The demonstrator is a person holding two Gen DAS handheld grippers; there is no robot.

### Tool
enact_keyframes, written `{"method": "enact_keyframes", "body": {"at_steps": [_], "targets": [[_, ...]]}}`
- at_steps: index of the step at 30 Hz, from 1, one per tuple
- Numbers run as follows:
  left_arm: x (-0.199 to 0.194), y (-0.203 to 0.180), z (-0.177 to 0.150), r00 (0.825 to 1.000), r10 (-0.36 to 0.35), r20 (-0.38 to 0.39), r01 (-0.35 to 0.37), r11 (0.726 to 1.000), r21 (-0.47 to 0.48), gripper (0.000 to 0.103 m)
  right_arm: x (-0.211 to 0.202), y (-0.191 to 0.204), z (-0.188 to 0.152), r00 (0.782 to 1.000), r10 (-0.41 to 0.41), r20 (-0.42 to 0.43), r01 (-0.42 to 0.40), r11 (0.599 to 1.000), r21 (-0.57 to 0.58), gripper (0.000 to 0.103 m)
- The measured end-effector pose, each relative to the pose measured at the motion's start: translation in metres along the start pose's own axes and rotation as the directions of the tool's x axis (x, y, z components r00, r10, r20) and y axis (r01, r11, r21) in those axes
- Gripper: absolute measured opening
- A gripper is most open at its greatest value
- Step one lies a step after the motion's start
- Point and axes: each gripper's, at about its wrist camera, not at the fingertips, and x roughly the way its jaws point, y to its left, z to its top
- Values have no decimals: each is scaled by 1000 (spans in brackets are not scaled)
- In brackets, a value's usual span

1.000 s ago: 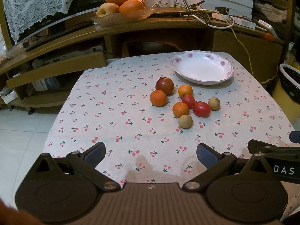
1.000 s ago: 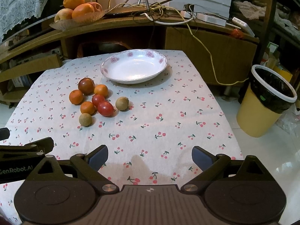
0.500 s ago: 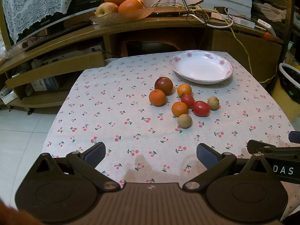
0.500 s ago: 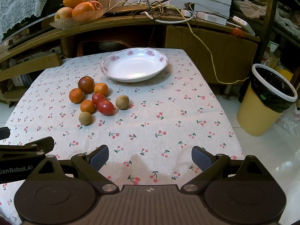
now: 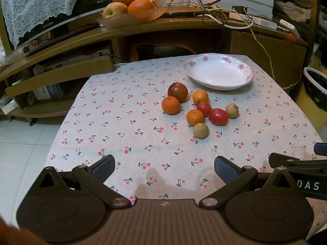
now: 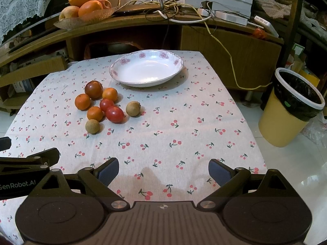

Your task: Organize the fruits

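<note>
Several small fruits lie in a cluster on the cherry-print tablecloth: a dark red apple (image 5: 177, 92), oranges (image 5: 170, 105), red tomatoes (image 5: 218, 116) and two tan round fruits (image 5: 201, 130). The cluster also shows in the right wrist view (image 6: 102, 106). An empty white floral plate (image 5: 218, 71) (image 6: 146, 68) sits behind them. My left gripper (image 5: 163, 166) is open and empty over the near table edge. My right gripper (image 6: 163, 168) is open and empty beside it, to the right.
A wooden desk behind the table holds a basket of large fruit (image 5: 130, 6) and tangled cables (image 6: 163, 10). A yellow bin with a black liner (image 6: 292, 106) stands on the floor to the right of the table.
Both grippers have edged slightly forward toward the fruit; the view has shifted a little. Nothing was grasped or moved.
</note>
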Motion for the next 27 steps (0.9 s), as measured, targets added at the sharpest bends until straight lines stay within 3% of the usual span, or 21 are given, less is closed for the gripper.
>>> {"method": "enact_keyframes", "body": {"at_steps": [27], "targets": [[4, -3, -3, 1000, -3, 1, 3, 1000, 10, 103, 4, 3, -1, 1000, 10, -29, -10, 1000, 2, 92]]}}
